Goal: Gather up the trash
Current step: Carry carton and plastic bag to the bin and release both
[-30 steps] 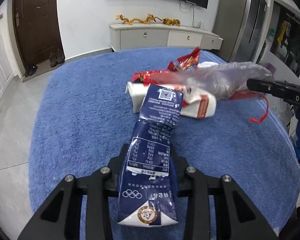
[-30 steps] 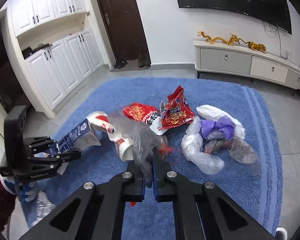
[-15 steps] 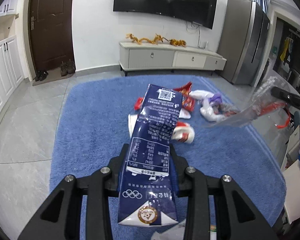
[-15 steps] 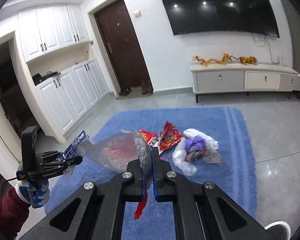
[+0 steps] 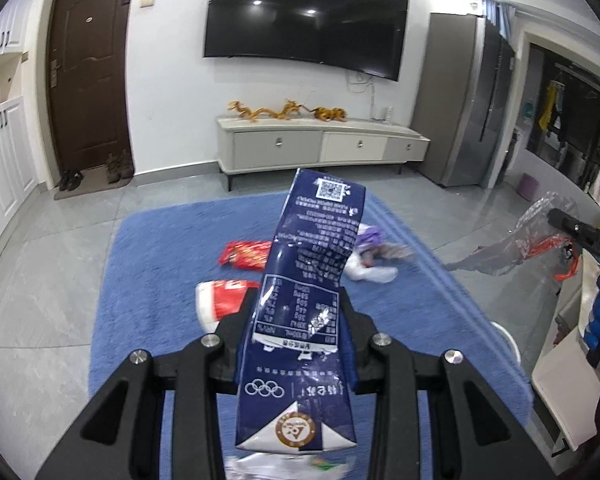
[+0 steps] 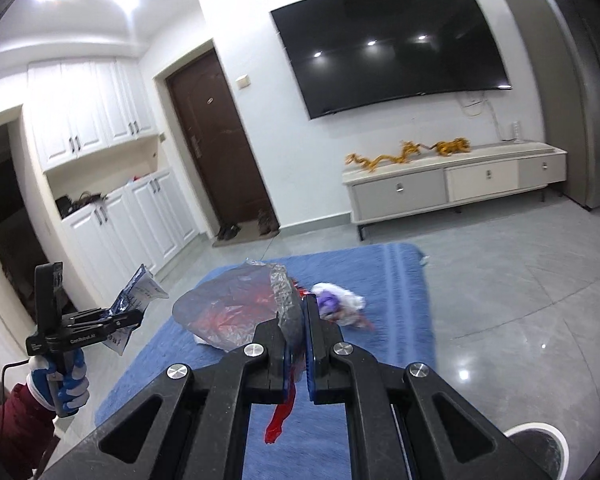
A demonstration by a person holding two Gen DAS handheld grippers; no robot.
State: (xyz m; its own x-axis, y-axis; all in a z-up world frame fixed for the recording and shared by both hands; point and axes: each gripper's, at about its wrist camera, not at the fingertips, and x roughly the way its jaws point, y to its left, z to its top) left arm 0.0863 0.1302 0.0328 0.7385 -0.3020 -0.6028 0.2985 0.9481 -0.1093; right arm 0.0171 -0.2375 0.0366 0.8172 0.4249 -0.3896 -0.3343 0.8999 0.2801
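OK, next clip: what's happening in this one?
A person is clearing litter off a blue rug with a handheld gripper in each hand. The left gripper holds a flattened dark-blue carton; the right gripper has its jaws shut on a clear plastic bag. Red wrappers and a white-and-purple bag remain on the rug.

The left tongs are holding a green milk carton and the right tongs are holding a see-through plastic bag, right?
Almost. The carton in the left tongs is dark blue, not green; the left wrist view shows it. The right tongs do hold the see-through plastic bag.
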